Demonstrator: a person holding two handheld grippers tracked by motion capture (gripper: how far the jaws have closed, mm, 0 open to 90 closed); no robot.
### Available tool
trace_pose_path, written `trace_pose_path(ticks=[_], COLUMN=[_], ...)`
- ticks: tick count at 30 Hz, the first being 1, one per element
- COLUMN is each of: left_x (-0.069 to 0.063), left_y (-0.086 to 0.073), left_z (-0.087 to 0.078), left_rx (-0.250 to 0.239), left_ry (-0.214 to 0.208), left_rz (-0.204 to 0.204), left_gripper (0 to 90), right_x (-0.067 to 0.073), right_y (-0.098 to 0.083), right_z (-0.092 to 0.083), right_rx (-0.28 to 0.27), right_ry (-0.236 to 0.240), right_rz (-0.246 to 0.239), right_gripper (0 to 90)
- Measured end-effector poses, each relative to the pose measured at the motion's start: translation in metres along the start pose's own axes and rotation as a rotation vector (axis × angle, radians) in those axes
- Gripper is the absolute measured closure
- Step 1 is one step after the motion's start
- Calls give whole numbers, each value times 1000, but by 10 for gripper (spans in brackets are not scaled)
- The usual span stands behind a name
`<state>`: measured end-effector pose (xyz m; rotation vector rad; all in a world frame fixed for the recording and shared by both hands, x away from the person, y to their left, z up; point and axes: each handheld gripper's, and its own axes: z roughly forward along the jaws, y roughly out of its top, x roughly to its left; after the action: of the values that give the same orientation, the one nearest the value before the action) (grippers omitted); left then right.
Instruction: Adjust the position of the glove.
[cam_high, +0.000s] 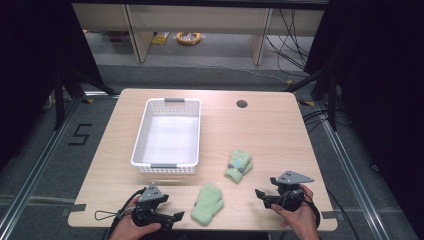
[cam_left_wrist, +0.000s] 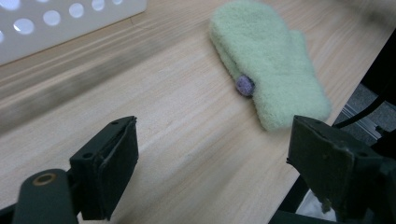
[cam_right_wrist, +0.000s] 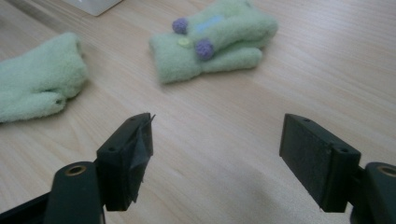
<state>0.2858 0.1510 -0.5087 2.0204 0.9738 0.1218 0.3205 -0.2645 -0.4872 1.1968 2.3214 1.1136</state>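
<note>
Purple button (cam_left_wrist: 244, 85) on near mitten (cam_left_wrist: 268, 65) edge.

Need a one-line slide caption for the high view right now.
Two open grippers, left and right, flank a pale green fleece mitten; its decorated twin lies beside an empty white plastic basket.

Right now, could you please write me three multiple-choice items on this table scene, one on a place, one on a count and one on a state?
1. Where does the white basket stand relative to the mittens?
A. behind them and to the left
B. right of them
C. on top of them

2. How many green mittens lie on the table?
A. one
B. two
C. four

3. How is the left gripper?
A. open, holding nothing
B. shut on a mitten
C. shut on the basket

Answers:
1 A, the high view shows it beyond them.
2 B, plain mitten and decorated mitten.
3 A, bare wood lies between its fingers.
</note>
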Motion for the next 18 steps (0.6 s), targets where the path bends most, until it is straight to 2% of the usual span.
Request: trace_pose_path(ticks=[2, 3, 5, 7, 8, 10, 12, 15, 16, 17, 18], left_x=[0, 0, 0, 0, -2, -1, -1, -2, -3, -1, -2], left_y=[0, 0, 0, 0, -1, 0, 0, 0, 0, 0, 0], left_z=[0, 0, 0, 0, 1, 1, 1, 1, 2, 1, 2], left_rx=[0, 0, 2, 1, 0, 5, 8, 7, 4, 24, 11], left_ry=[0, 0, 0, -1, 0, -3, -3, -9, -8, -3, 0], left_rz=[5, 6, 10, 10, -12, 14, 19, 16, -1, 34, 21], left_gripper=[156, 157, 157, 157, 157, 157, 157, 157, 157, 157, 157], right_x=[1, 2, 1, 2, 3, 5, 3, 4, 4, 4, 4], right_y=[0, 0, 1, 1, 1, 1, 2, 2, 2, 2, 2], right_z=[0, -1, -1, -1, -1, -2, -1, -1, -1, -1, -1], right_rx=[-4, -1, 3, 5, 3, 12, -1, 1, 5, 1, -9], right_ry=[8, -14, -2, -7, -4, 0, 6, 1, 1, 2, 2], right_rz=[7, -2, -22, -18, -23, -13, -42, -44, -37, -43, -53], right_gripper=[296, 306, 321, 338, 343, 349, 352, 359, 363, 370, 374])
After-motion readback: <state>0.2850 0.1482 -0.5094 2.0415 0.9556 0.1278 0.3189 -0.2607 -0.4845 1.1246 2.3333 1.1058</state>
